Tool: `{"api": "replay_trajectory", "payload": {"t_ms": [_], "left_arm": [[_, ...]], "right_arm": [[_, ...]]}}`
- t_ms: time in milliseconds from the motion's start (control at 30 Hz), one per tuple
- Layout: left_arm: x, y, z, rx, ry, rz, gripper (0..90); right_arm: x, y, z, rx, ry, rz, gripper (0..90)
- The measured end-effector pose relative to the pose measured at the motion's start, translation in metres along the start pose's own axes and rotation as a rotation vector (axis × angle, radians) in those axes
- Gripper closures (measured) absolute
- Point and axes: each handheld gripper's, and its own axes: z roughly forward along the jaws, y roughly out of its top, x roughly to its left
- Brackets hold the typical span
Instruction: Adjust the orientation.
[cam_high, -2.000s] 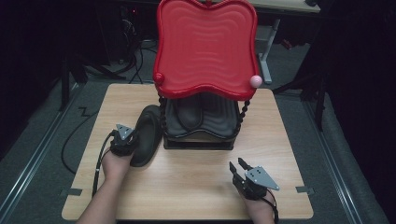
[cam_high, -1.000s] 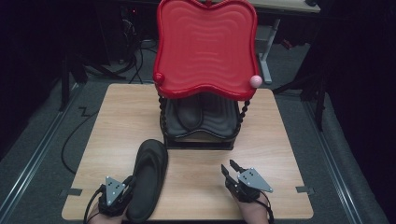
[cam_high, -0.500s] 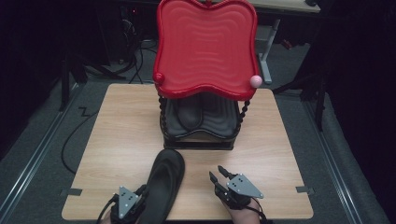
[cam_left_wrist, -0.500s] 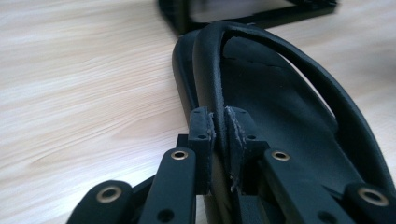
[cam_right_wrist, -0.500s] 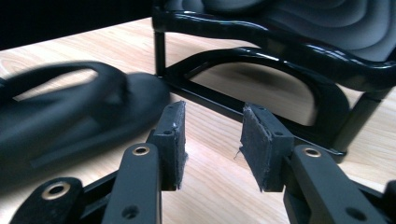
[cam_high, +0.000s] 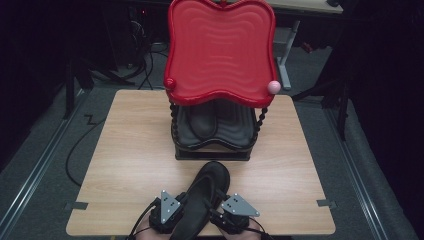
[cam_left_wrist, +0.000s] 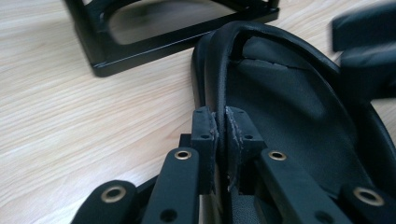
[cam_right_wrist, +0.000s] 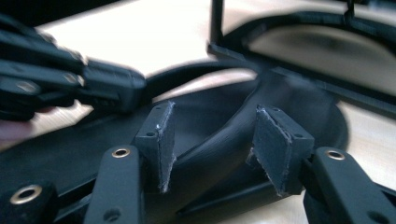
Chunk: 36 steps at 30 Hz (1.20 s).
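Note:
A black slip-on shoe (cam_high: 206, 189) lies near the table's front edge, toe towards the rack. My left gripper (cam_high: 180, 204) is at its left side, shut on the shoe's thin rim (cam_left_wrist: 220, 84); the pads (cam_left_wrist: 205, 135) pinch it tight. My right gripper (cam_high: 220, 204) is at the shoe's right side. Its jaws have just been opening, and its pads (cam_right_wrist: 275, 144) stand apart around a raised part of the shoe (cam_right_wrist: 210, 149) without pressing on it. The left gripper (cam_right_wrist: 107, 84) shows blurred in the right gripper view.
A black shoe rack (cam_high: 212, 150) stands mid-table with a red wavy tray (cam_high: 220, 50) on top and a pink ball (cam_high: 273, 86) at its corner. More dark shoes (cam_high: 202, 120) sit inside it. The wooden table (cam_high: 125, 150) ends close to my hands.
My left gripper carried the shoe rightwards along the front edge to the middle. My right gripper moved left up against the shoe, and its jaws spread wider.

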Motion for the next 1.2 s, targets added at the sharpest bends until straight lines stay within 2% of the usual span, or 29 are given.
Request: {"api": "replay_trajectory", "payload": {"t_ms": [67,133,167,200,267,367,467,533,667,733,800,833,933,1000,1033,1067,1100,1133,1200], "left_arm": [[-0.002,0.002,0.002,-0.002,-0.001,0.002,82.3],[-0.001,0.003,0.004,0.001,-0.032,-0.012,81.8],[-0.002,0.004,0.005,0.002,-0.053,-0.015,81.0],[-0.003,0.004,0.006,-0.001,-0.071,-0.008,79.8],[-0.008,0.006,0.008,-0.008,-0.105,0.014,76.8],[-0.016,0.010,0.012,-0.028,-0.149,0.035,69.2],[-0.025,0.013,0.020,-0.032,-0.159,0.057,60.9],[-0.030,0.012,0.024,-0.049,-0.163,0.054,57.5],[-0.029,0.011,0.024,-0.078,-0.158,0.041,52.6],[-0.026,0.010,0.026,-0.077,-0.168,0.024,51.0],[-0.026,0.008,0.029,-0.063,-0.173,0.033,50.3],[-0.026,0.008,0.030,-0.059,-0.169,0.047,50.3],[-0.026,0.008,0.033,-0.065,-0.175,0.037,50.6],[-0.024,0.009,0.034,-0.069,-0.175,0.036,56.6],[-0.023,0.009,0.035,-0.067,-0.182,0.031,57.0],[-0.022,0.009,0.035,-0.068,-0.194,0.018,57.7],[-0.021,0.009,0.034,-0.071,-0.204,0.008,59.0],[-0.022,0.010,0.034,-0.069,-0.212,0.006,59.6],[-0.027,0.010,0.033,-0.068,-0.206,0.020,60.9]], "right_arm": [[-0.001,-0.004,0.004,0.028,-0.028,0.027,46.9],[-0.004,-0.003,0.005,0.030,-0.033,0.032,50.3],[-0.006,-0.002,0.006,0.031,-0.050,0.022,52.8],[-0.009,-0.002,0.006,0.032,-0.065,0.017,55.6],[-0.018,-0.001,0.008,0.035,-0.074,0.037,60.9],[-0.031,0.001,0.007,0.029,-0.116,0.022,67.2],[-0.044,0.002,0.006,0.028,-0.126,0.046,70.4],[-0.047,0.001,0.005,0.027,-0.139,0.051,67.4],[-0.043,-0.003,-0.009,0.014,-0.133,0.056,53.0],[-0.038,-0.006,-0.014,0.016,-0.126,0.053,49.8],[-0.034,-0.011,-0.017,0.028,-0.119,0.057,49.2],[-0.033,-0.013,-0.017,0.038,-0.119,0.053,49.3],[-0.031,-0.018,-0.015,0.069,-0.121,0.065,50.3],[-0.033,-0.022,-0.012,0.091,-0.123,0.076,55.2],[-0.033,-0.023,-0.012,0.090,-0.134,0.071,59.5],[-0.034,-0.023,-0.012,0.086,-0.139,0.070,59.9],[-0.036,-0.022,-0.013,0.089,-0.128,0.082,61.8],[-0.037,-0.022,-0.014,0.086,-0.126,0.090,65.9],[-0.035,-0.022,-0.017,0.077,-0.139,0.084,68.3]]}}
